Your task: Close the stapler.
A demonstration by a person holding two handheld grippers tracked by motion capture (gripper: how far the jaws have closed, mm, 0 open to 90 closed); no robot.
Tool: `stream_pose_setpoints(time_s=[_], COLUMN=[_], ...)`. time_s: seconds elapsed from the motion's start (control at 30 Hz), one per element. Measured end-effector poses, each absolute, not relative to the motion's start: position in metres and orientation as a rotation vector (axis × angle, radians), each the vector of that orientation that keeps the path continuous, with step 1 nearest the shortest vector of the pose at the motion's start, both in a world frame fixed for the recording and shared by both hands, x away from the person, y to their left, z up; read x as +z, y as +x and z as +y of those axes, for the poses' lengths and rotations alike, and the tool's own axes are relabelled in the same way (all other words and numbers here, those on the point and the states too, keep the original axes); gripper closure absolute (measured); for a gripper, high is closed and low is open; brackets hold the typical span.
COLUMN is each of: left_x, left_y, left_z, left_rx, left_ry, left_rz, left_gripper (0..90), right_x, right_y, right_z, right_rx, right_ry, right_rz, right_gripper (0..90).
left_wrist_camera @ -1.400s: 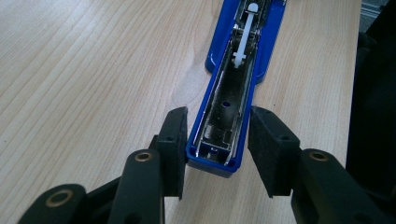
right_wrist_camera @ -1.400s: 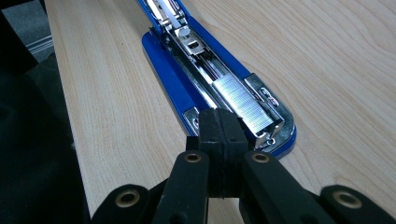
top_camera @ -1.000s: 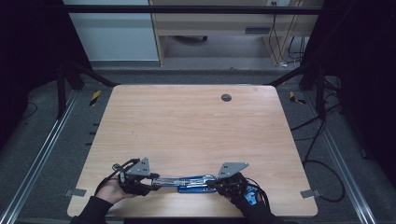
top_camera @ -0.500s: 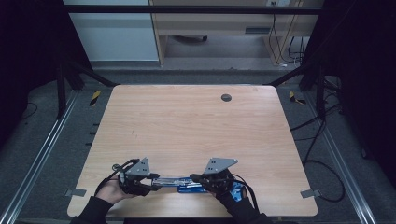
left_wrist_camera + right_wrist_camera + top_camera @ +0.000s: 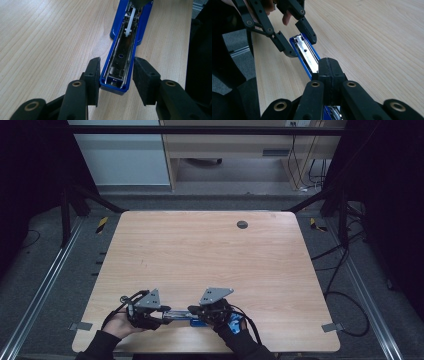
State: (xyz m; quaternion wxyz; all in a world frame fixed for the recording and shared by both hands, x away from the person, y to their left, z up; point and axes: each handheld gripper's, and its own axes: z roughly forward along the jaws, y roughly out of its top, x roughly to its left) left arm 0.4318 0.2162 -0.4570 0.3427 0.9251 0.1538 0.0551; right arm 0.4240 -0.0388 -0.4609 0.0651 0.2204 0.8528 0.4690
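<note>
We work on open blue stapler [image 5: 125, 53], flat on desk [image 5: 210, 255] close to near edge, about 6 o'clock. Left tongs [image 5: 116, 75] straddle stapler end; one pad touches its side, other stands a little off, so not really clamped. Right tongs [image 5: 329, 75] shut together, tips over metal magazine [image 5: 308, 56].

Advice, we judge: keep left tongs steady as brace, slide right tongs along channel, low and straight.

Near edge close; much free desk toward 12 o'clock.
</note>
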Motion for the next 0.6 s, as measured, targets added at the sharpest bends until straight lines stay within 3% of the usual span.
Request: stream_pose_setpoints(time_s=[0.6], left_x=[-0.457], left_y=[0.431], left_z=[0.216], left_rx=[0.146], left_ry=[2.4], left_rz=[0.401], left_gripper=[58.0], right_x=[-0.466], right_y=[0.421], right_z=[-0.024], right_rx=[1.379], right_ry=[0.648], right_rz=[2.598], right_gripper=[90.0])
